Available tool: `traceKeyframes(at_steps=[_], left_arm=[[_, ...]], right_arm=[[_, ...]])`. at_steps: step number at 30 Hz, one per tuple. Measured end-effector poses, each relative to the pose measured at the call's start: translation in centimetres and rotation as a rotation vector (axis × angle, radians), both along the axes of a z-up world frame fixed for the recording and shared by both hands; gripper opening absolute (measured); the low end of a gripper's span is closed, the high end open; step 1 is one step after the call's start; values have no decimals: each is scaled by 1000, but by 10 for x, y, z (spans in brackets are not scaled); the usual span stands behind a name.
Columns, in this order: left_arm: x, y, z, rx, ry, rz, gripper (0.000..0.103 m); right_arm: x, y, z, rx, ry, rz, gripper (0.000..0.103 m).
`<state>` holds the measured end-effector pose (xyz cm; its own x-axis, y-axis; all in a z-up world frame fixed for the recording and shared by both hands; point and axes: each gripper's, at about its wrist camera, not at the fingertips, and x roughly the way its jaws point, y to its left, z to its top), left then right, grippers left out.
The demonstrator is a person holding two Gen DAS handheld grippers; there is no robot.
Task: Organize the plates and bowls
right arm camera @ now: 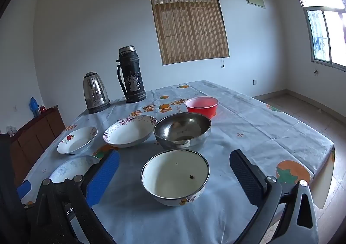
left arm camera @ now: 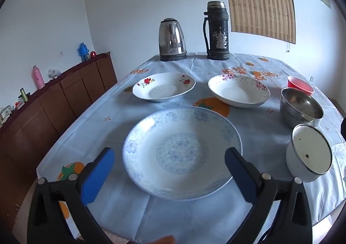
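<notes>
A blue-patterned plate [left arm camera: 181,153] lies on the table in front of my open left gripper [left arm camera: 170,170], whose jaws hover over it, empty. Behind it lie a red-flower plate [left arm camera: 164,86] and a purple-flower plate [left arm camera: 239,90]. To the right stand a white enamel bowl [left arm camera: 309,153], a steel bowl [left arm camera: 300,107] and a red bowl [left arm camera: 300,85]. My right gripper [right arm camera: 175,176] is open and empty above the white enamel bowl [right arm camera: 175,176]. Beyond it are the steel bowl [right arm camera: 182,130], the red bowl [right arm camera: 202,105], the purple-flower plate [right arm camera: 129,130], the red-flower plate [right arm camera: 76,140] and the blue-patterned plate [right arm camera: 71,167].
A steel kettle [left arm camera: 172,39] and a black thermos [left arm camera: 217,30] stand at the table's far edge. A brown sideboard [left arm camera: 54,101] with bottles runs along the left wall. The table [right arm camera: 270,131] has a pale cloth with orange fruit prints. Tiled floor lies to the right.
</notes>
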<state>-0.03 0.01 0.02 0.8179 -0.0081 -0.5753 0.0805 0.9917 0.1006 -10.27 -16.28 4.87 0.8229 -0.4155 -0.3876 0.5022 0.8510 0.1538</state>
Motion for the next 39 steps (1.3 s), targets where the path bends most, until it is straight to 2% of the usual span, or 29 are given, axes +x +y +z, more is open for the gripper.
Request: traceKeyframes(at_steps=[7, 14, 39], left_arm=[[0, -3, 0, 11, -5, -9, 103], [-2, 9, 8, -40, 0, -18, 103], [3, 7, 2, -21, 5, -5, 103]], right_arm=[[-2, 3, 3, -8, 9, 4, 102], [-5, 1, 6, -4, 4, 3, 102], [3, 2, 1, -1, 20, 24, 102]])
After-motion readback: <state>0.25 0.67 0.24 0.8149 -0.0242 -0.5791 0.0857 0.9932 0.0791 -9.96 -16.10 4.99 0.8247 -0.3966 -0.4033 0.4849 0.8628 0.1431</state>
